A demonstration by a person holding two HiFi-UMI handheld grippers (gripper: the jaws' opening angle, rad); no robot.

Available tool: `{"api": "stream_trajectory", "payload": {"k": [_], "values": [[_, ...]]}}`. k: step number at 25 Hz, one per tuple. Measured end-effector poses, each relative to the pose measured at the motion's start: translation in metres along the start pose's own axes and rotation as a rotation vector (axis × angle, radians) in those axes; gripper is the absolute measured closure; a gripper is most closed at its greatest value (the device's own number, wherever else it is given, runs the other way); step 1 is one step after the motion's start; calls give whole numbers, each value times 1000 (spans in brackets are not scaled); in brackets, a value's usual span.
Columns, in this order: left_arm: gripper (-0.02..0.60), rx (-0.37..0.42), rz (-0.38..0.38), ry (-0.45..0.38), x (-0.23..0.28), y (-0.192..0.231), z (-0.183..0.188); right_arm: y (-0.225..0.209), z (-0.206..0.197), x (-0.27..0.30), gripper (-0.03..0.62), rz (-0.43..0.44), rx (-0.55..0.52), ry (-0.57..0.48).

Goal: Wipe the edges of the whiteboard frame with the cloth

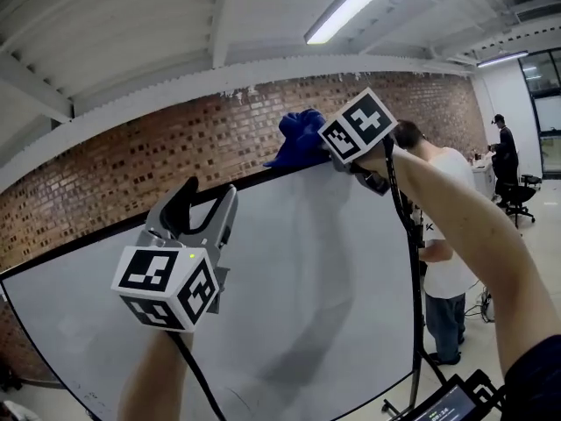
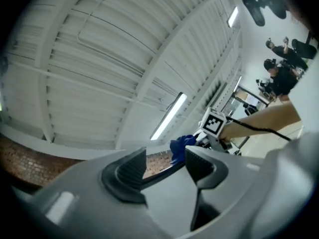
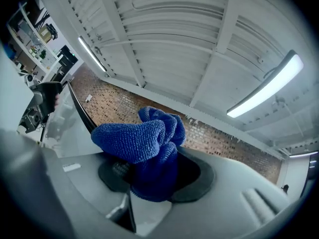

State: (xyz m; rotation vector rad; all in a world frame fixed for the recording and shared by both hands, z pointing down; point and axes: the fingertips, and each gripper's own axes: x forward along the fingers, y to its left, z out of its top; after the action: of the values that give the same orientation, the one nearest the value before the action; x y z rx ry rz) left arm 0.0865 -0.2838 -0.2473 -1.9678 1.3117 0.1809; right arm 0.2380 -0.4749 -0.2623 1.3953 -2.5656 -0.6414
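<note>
Forearm at seven o'clock in the head view rises bare from the lower edge and carries the left gripper (image 1: 209,198), tilted upward in front of the whiteboard (image 1: 307,288). Its jaws stand partly apart with nothing between them; only the board's black top frame (image 1: 254,179) shows beyond the gap. Toward twelve o'clock the blue microfibre cloth (image 1: 296,137) sits bunched against that top frame, clamped in the jaws of the right gripper (image 1: 329,154). The right arm stretches nearly straight from five o'clock up to it. At three o'clock a person (image 1: 443,261) stands beside the board.
</note>
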Motion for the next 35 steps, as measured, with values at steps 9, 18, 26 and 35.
{"api": "stream_trajectory", "payload": {"k": [9, 18, 26, 35], "values": [[337, 4, 59, 98, 44, 22, -7, -8, 2, -2, 421, -12, -14, -22], [354, 69, 77, 145, 70, -22, -1, -69, -28, -18, 421, 11, 39, -27], [354, 115, 22, 157, 93, -54, 2, -102, -39, -24, 421, -22, 85, -78], [354, 168, -32, 166, 104, -131, 10, -130, -55, -64, 421, -3, 143, -183]]}}
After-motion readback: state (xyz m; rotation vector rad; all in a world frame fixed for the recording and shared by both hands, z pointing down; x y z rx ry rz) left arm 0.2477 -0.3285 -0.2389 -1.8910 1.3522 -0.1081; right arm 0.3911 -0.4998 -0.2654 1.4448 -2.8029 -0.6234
